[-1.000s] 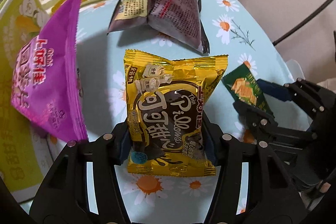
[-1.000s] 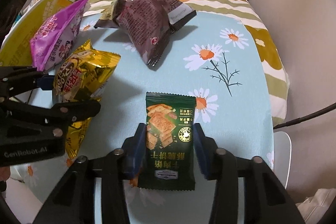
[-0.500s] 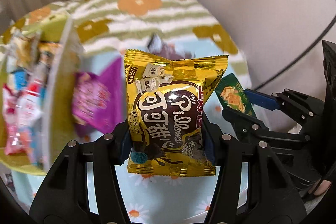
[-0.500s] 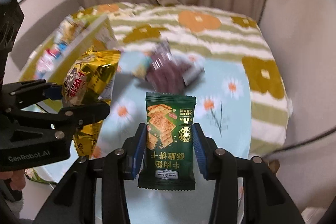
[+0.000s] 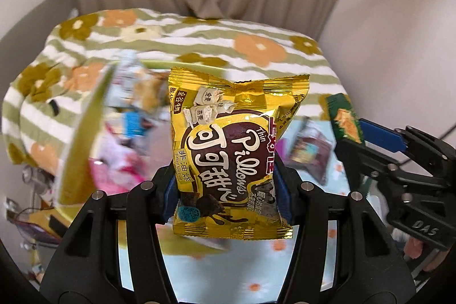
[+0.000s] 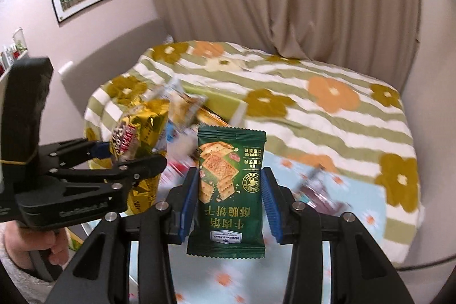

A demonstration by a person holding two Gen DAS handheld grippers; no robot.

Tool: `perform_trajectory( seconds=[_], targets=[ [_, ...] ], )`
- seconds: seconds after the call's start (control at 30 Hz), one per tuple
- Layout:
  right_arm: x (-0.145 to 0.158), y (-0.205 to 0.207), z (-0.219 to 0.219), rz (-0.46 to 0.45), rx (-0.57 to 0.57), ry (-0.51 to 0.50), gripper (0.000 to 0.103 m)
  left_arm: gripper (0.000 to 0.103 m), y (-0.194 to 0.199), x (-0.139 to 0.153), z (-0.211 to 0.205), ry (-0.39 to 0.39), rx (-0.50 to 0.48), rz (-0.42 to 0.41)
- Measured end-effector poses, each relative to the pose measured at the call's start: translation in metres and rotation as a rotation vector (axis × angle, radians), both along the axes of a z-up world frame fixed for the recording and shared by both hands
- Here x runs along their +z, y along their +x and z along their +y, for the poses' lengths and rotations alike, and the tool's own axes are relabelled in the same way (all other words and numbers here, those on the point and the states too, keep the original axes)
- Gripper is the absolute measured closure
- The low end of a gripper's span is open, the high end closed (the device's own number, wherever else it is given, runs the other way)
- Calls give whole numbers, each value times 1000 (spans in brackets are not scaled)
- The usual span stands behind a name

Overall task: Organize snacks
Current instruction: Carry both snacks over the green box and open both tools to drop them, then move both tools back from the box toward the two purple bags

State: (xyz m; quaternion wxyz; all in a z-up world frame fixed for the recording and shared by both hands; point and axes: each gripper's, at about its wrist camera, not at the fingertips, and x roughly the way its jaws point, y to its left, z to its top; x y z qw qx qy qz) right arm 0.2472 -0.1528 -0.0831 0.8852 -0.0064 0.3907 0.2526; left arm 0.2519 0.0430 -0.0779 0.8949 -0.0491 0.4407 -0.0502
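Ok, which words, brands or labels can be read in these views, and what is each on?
"Thin Pillows", "Baked Not Fried": gold snack bag in the left gripper.
"Member's Mark": green cracker packet in the right gripper.
"DAS": right gripper's body, left wrist view.
Chinese print on both packs; smaller lines unreadable.
Box snacks: blurred.

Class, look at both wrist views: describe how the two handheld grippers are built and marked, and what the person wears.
Both the left gripper and right gripper are black linkage frames with silver rivets and blue ribbed pads. Pale lettering marks their sides. A grey fuzzy sleeve shows.
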Motion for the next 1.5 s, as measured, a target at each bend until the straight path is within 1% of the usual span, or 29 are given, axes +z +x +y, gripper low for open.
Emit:
perform_trajectory(
  seconds=[0.17, 0.2, 0.3, 0.33, 0.37, 0.4, 0.43, 0.47, 0.5, 0.67, 0.77, 0.87, 1.0, 1.13, 1.27, 1.37, 1.4, 1.43, 1.47, 1.5],
  targets=[
    [4, 22, 52, 5, 20, 34, 64, 51, 24, -10, 58, 19, 37, 23],
    [3, 27, 64, 13, 19, 41, 64, 51, 30, -13, 68, 19, 37, 31],
    [-1, 38, 82, 26, 4, 42, 64, 51, 47, -25, 91, 6, 23, 61],
    [-3, 40, 87, 33, -5, 44, 64, 50, 53, -28, 96, -4, 14, 67],
    [-4, 42, 91, 40, -13, 47, 64, 43, 58, -32, 100, -18, 3, 71],
    [-6, 43, 95, 46, -22, 49, 64, 26, 61, -35, 103, -27, -3, 74],
    [-8, 45, 99, 51, -37, 47, 64, 16, 64, -37, 106, -36, -9, 76],
    [-8, 45, 99, 54, -46, 44, 64, 2, 65, -39, 107, -37, -10, 68],
    [-10, 45, 101, 59, -59, 40, 64, 0, 65, -40, 110, -34, -13, 59],
    [-19, 47, 106, 90, -121, 23, 64, 0, 59, -49, 118, -9, -48, 81],
    [-24, 48, 111, 114, -138, 10, 64, 0, 53, -54, 125, -11, -41, 96],
    [-25, 52, 118, 129, -132, -6, 64, 0, 44, -54, 129, -12, -30, 97],
    [-21, 67, 128, 131, -103, -14, 63, 0, 35, -53, 131, 29, -4, 86],
    [-17, 82, 144, 130, -40, -20, 63, 0, 30, -50, 134, 75, 32, 82],
    [-17, 97, 166, 150, 26, -7, 63, 0, 25, -50, 141, 78, 76, 87],
    [-19, 104, 177, 156, 55, 8, 62, 0, 23, -54, 145, 78, 98, 99],
    [-21, 106, 180, 165, 64, 15, 58, 0, 22, -56, 145, 81, 102, 103],
    [-23, 107, 182, 174, 71, 28, 46, 0, 21, -57, 145, 84, 106, 107],
    [-25, 108, 182, 177, 73, 36, 37, 0, 19, -59, 145, 86, 109, 110],
    [-26, 107, 182, 179, 76, 49, 16, 0, 18, -60, 144, 89, 112, 113]
  ],
)
